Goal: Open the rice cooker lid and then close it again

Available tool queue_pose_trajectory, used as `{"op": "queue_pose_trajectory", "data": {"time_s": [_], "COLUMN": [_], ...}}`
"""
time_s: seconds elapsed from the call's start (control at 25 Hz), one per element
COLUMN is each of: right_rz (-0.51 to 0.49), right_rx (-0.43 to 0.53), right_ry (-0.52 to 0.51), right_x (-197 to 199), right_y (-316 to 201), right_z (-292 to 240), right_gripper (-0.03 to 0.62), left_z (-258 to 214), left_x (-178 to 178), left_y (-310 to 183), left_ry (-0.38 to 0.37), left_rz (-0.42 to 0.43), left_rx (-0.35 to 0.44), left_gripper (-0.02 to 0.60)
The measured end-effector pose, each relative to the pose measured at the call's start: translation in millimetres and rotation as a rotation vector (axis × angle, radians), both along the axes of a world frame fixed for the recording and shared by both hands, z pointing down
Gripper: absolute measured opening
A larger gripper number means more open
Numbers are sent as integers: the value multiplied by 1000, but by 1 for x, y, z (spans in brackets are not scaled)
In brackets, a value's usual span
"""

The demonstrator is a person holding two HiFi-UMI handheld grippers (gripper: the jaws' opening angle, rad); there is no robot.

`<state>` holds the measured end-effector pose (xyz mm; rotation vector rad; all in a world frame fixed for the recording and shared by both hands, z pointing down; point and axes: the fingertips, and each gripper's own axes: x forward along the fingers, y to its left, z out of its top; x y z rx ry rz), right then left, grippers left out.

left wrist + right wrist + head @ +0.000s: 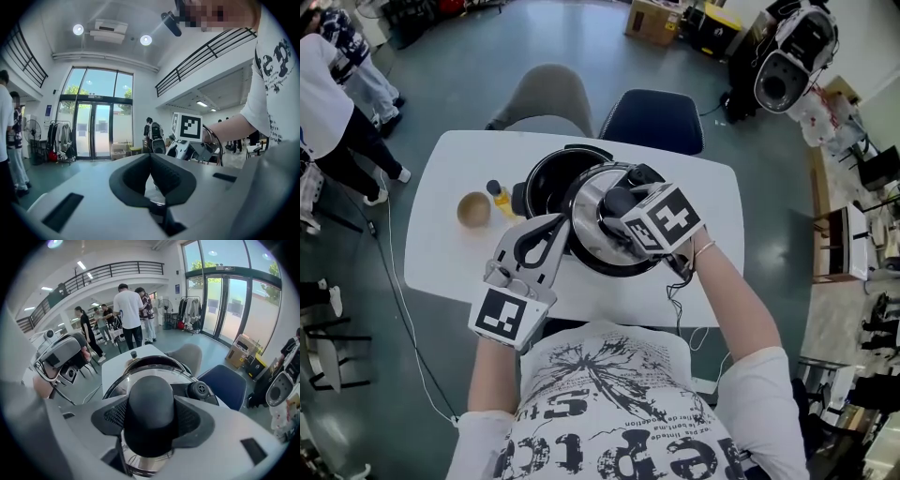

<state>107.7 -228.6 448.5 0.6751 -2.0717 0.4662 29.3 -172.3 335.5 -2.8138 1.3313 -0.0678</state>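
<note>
Head view: right gripper (617, 202) pinches the round black knob (150, 404) of the shiny steel lid (586, 239) over the black rice cooker (546, 183); left gripper (565, 222), jaws pressed together.

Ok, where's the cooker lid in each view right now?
Head view: lid at centre, offset from the black pot toward the person, held by the right gripper.
Left gripper view: not clearly in it; only a pale sliver shows below the jaws.
Right gripper view: centre, its knob between the jaws, shiny rim behind.
Shared landmark: the right gripper's marker cube, also right of centre in the left gripper view.
</note>
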Motion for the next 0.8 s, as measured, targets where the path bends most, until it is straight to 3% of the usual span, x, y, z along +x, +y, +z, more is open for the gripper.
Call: {"op": "queue_pose_trajectory", "data": {"time_s": [0.4, 0.8], "right_rz": [8, 79], "right_rx": [-16, -14], "right_ry": [-5, -8], "right_x": [69, 137], "right_y": [57, 88], "right_z": [14, 19], "right_gripper": [293, 293], "left_z": [22, 21], "left_x": [69, 132], "left_y": [49, 72], "left_ry": [8, -11], "left_rz": [19, 84], "left_rx": [-24, -21], "left_gripper": [12, 12]}}
